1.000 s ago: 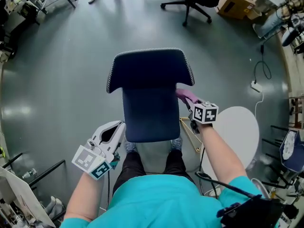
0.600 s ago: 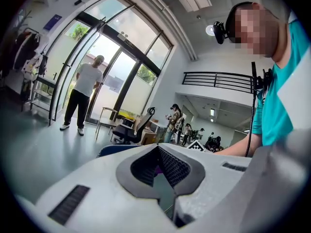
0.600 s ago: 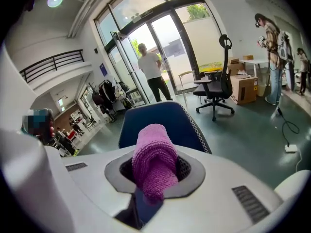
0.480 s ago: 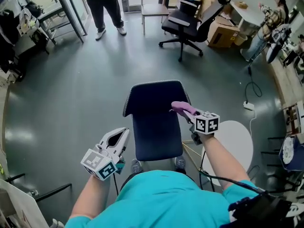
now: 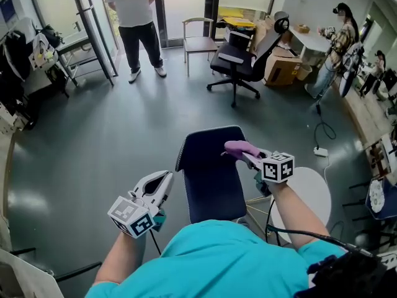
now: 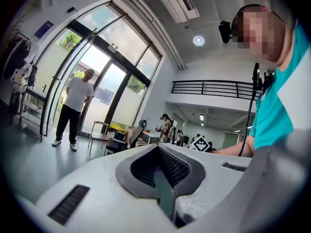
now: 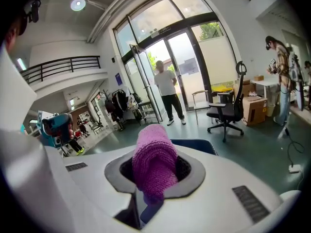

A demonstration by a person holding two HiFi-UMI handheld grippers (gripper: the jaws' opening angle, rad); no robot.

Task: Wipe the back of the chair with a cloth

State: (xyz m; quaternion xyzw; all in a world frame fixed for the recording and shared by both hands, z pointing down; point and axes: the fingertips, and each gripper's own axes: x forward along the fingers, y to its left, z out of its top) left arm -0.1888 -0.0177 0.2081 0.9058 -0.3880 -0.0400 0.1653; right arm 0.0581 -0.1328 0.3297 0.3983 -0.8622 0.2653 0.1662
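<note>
Head view: the dark blue, fabric-covered chair back (image 5: 211, 172), rounded at its top corners, stands upright on the smooth grey floor (image 5: 93, 135) just ahead of the person. The right claw (image 5: 248, 154) reaches over its upper right corner, forearm stretched forward, clamped on a purple cloth (image 5: 239, 146). The left claw (image 5: 160, 185) is held beside the back's left edge, apart from it.

Left gripper view: the left claw (image 6: 156, 152) has its ribbed black pads together, with nothing between them.

Right gripper view: the right claw (image 7: 154, 171) pinches the knitted cloth (image 7: 151, 159), bunched into a fat roll. The chair back (image 7: 197, 144) shows just beyond.
</note>
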